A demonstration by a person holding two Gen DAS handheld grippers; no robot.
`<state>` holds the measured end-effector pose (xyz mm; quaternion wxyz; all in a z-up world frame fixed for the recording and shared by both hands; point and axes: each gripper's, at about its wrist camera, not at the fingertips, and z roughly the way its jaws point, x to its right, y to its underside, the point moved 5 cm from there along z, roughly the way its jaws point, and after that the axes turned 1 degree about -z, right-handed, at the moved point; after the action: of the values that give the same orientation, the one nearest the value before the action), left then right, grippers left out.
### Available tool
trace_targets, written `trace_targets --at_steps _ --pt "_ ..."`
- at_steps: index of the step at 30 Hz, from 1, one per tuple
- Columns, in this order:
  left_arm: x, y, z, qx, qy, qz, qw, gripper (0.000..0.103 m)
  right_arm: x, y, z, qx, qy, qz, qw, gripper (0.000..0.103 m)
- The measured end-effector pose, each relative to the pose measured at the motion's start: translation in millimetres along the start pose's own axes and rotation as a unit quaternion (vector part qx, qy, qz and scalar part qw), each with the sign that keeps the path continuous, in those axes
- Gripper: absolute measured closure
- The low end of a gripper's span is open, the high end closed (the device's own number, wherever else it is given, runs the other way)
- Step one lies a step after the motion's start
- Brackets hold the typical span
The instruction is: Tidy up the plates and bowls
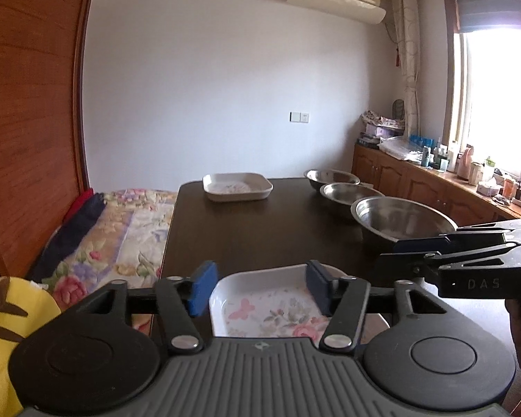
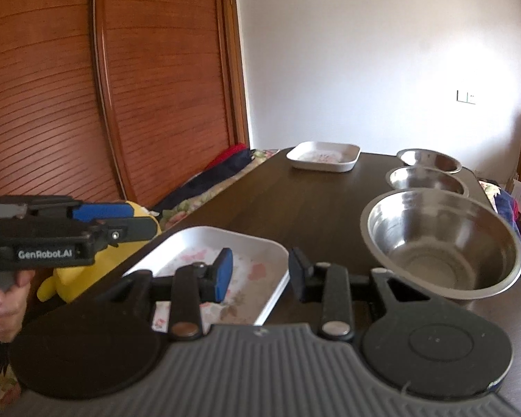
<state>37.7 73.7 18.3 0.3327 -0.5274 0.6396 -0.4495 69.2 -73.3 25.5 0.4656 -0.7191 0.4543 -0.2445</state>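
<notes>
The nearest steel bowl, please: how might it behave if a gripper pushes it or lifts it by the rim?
The nearest steel bowl looks thin-walled and shiny, so probably light, stiff and slippery under the pads. Its wide flared rim above a narrower base suggests it may tip or slide on the smooth dark table rather than stay put.

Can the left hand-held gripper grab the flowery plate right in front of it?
Probably yes. The left hand-held gripper is open, the flowery plate lies just beyond its fingertips on the table, and nothing sits between them. The right hand-held gripper is off to the side.
</notes>
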Motion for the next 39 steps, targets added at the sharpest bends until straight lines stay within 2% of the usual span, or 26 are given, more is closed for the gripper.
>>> trace_targets --at_steps 6,12,16,24,26,30,32,34,39 --pt "4.3 -6.0 -5.1 0.019 -0.008 0.006 0.9998 0.000 7.2 -4.9 -7.7 0.015 0.011 0.001 1.000 0.066" --pt "6.3 -13.8 -9.3 0.037 -0.020 0.008 0.9991 0.000 13.3 -13.5 -18.0 0.031 0.019 -0.001 0.999 0.064" --pt "4.1 -17.9 -12.4 0.046 -0.025 0.002 0.9986 0.000 16.2 -20.0 -25.1 0.044 0.026 -0.004 0.999 0.056" --pt "2.0 -26.2 -15.9 0.058 -0.032 -0.007 0.9978 0.000 19.5 -28.6 -32.3 0.060 0.037 -0.007 0.997 0.049" --pt "1.2 -29.0 -15.0 0.060 -0.030 -0.009 0.9977 0.000 19.9 -30.3 -33.6 0.064 0.038 -0.007 0.997 0.035" --pt "-0.1 -36.8 -10.7 0.068 -0.035 -0.001 0.9971 0.000 21.0 -36.2 -33.9 0.076 0.043 -0.011 0.996 0.018" --pt "-0.5 -42.1 -6.6 0.070 -0.035 0.004 0.9969 0.000 22.9 -40.6 -32.3 0.080 0.047 -0.011 0.996 0.005" --pt "-2.5 -47.1 -2.7 0.071 -0.038 0.003 0.9967 0.000 24.9 -46.1 -30.7 0.085 0.052 -0.013 0.995 0.000" --pt "-8.8 -60.8 9.2 0.072 -0.038 -0.001 0.9967 0.000 32.9 -61.1 -24.3 0.090 0.075 -0.020 0.993 0.000"
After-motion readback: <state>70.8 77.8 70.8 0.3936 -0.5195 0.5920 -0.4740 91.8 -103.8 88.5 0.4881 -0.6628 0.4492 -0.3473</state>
